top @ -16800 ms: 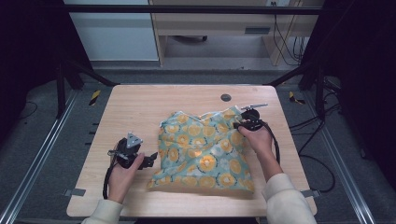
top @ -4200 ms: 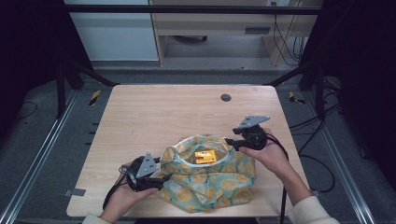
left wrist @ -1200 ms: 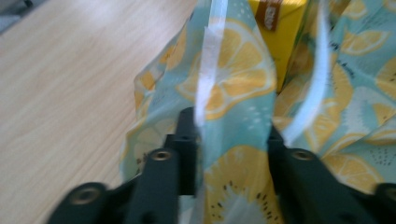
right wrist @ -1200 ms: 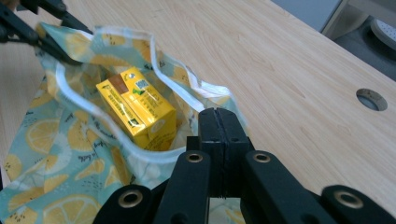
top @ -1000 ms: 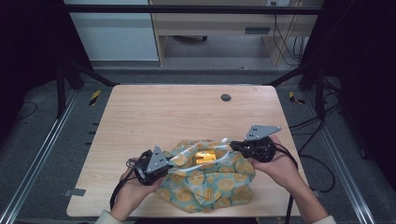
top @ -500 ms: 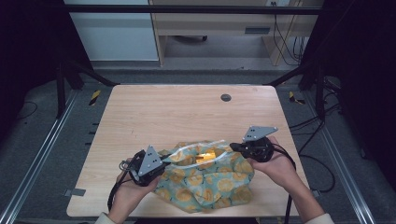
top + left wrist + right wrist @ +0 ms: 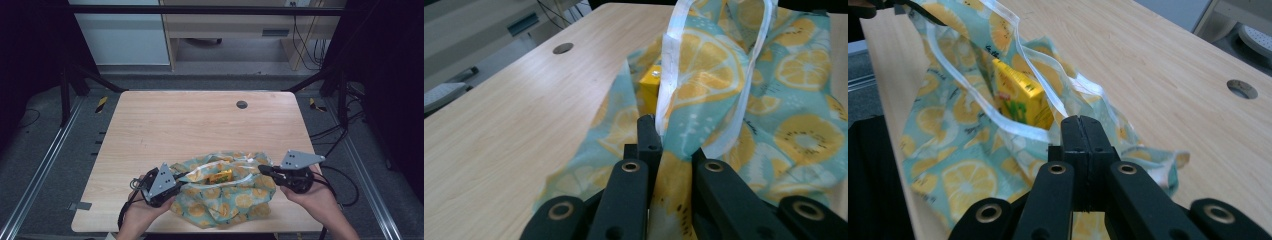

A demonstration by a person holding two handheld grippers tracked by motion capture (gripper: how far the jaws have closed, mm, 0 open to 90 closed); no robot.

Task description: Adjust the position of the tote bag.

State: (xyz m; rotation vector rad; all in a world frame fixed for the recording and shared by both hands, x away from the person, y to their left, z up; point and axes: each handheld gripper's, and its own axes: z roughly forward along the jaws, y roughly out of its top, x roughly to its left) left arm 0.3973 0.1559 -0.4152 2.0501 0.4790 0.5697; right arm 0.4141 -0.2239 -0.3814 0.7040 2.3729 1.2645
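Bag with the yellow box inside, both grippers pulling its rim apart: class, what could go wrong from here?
1. The left gripper and right gripper each pinch only a thin bit of the bag rim, so the cloth may slip free.
2. The bag lies near the table edge and could be dragged off.
3. The box sits near the mouth and might tip out.

Bare table (image 7: pixel 190 125) beyond the bag (image 7: pixel 225 200), round hole (image 7: pixel 242 104) aside.

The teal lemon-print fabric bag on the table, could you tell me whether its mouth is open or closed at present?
Open. The teal lemon-print fabric bag has its white-edged rim parted, held at opposite sides by both hand-held grippers, and the yellow carton shows inside.
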